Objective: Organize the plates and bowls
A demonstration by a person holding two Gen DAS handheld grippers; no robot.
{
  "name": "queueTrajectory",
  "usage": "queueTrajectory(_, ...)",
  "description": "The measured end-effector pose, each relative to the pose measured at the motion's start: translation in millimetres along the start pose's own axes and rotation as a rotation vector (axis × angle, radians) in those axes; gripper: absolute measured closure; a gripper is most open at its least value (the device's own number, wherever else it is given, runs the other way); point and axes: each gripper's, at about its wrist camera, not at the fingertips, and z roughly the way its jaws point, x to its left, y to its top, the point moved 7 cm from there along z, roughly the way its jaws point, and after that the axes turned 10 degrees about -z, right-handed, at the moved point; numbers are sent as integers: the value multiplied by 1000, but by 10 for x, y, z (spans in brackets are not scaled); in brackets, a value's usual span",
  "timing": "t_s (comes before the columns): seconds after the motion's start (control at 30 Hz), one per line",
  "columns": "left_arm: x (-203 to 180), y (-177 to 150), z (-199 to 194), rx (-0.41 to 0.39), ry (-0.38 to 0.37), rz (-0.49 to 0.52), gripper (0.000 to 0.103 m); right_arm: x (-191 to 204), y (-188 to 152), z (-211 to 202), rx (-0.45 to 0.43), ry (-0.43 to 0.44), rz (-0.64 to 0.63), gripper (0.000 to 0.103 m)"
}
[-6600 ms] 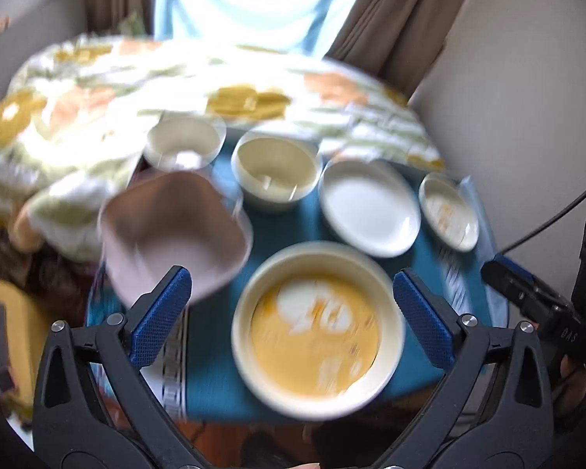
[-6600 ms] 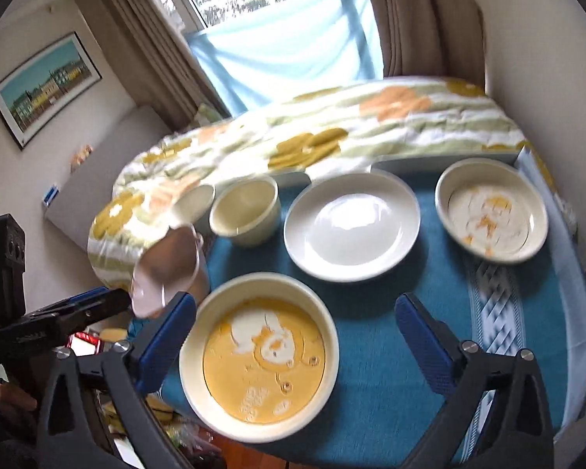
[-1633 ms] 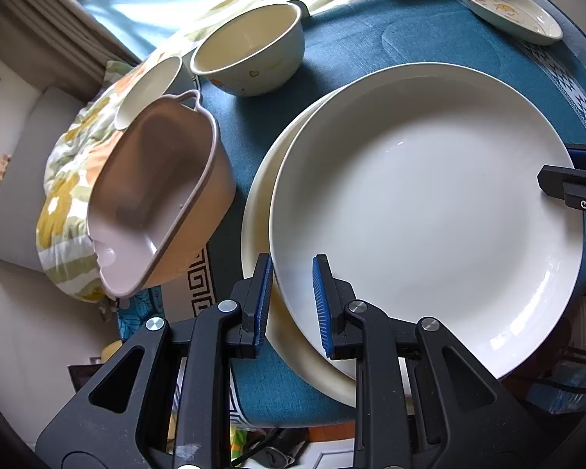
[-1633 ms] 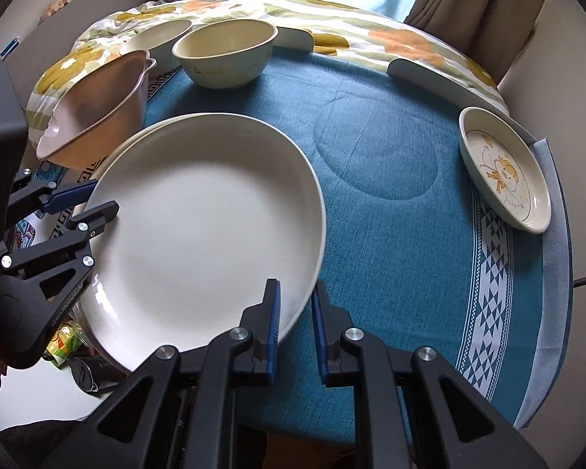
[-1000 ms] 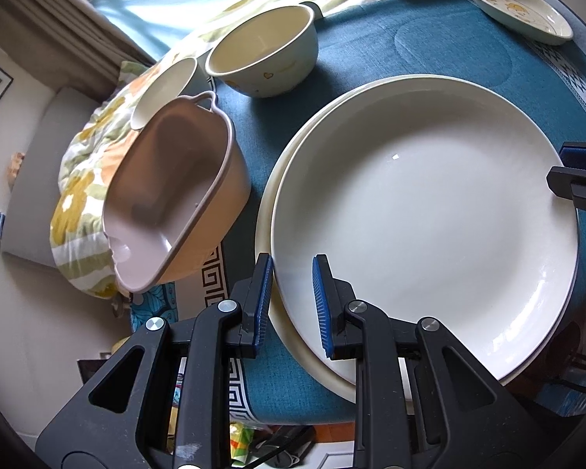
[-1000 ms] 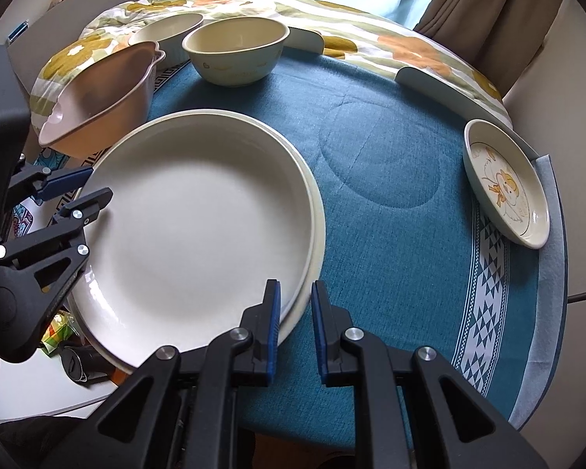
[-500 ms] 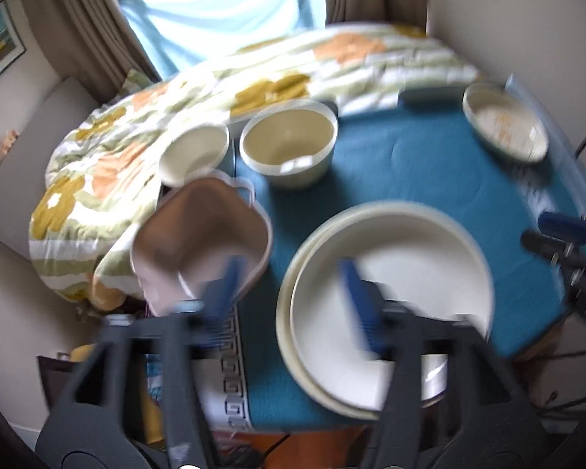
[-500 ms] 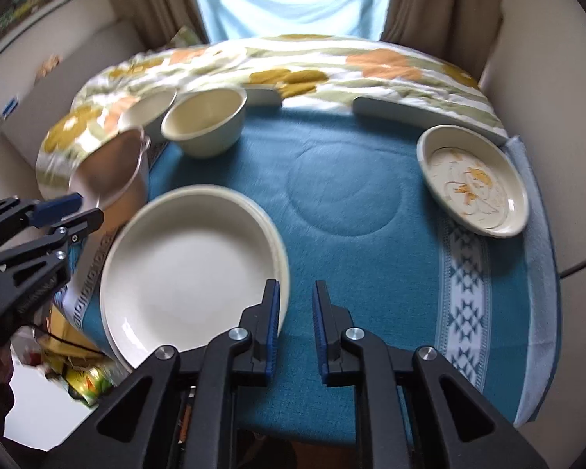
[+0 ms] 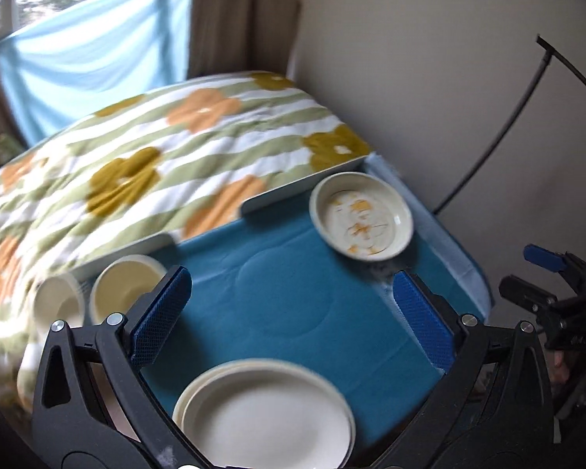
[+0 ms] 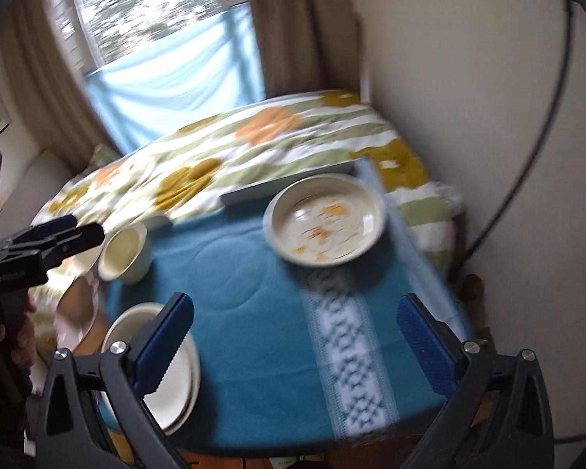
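Note:
A plain white plate [image 9: 267,418] lies stacked on a larger cream plate at the near edge of the blue tablecloth [image 9: 293,293]; the stack also shows in the right wrist view [image 10: 175,387]. A small cream plate with an orange picture [image 9: 361,215] sits at the far right [image 10: 326,219]. Two cream bowls [image 9: 123,285] stand at the far left, one in the right wrist view [image 10: 123,250]. My left gripper [image 9: 293,312] is open and empty above the cloth. My right gripper [image 10: 295,332] is open and empty too.
A pink handled dish [image 10: 78,308] sits at the table's left edge. A flowered quilt [image 9: 156,172] lies behind the table. A wall [image 9: 449,78] and a black cable [image 9: 508,129] stand close on the right. Both views are blurred.
Both grippers let go of the white plate, which now rests on the cream plate. Both have opened wide, pulled back and turned right toward the small pictured plate.

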Motion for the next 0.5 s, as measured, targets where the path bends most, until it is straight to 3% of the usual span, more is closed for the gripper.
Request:
queueTrajectory(0.13,-255,237,497,128,-158,-14,4,-434,145,271,-1,43,134,0)
queueTrajectory(0.27,-365,336,1101,235,-154,-6,24,-776,64,770,38,83,268,0)
queueTrajectory(0.5,-384,477,2203,390,-112,27,46,-922,-37,1526,120,154,360,28)
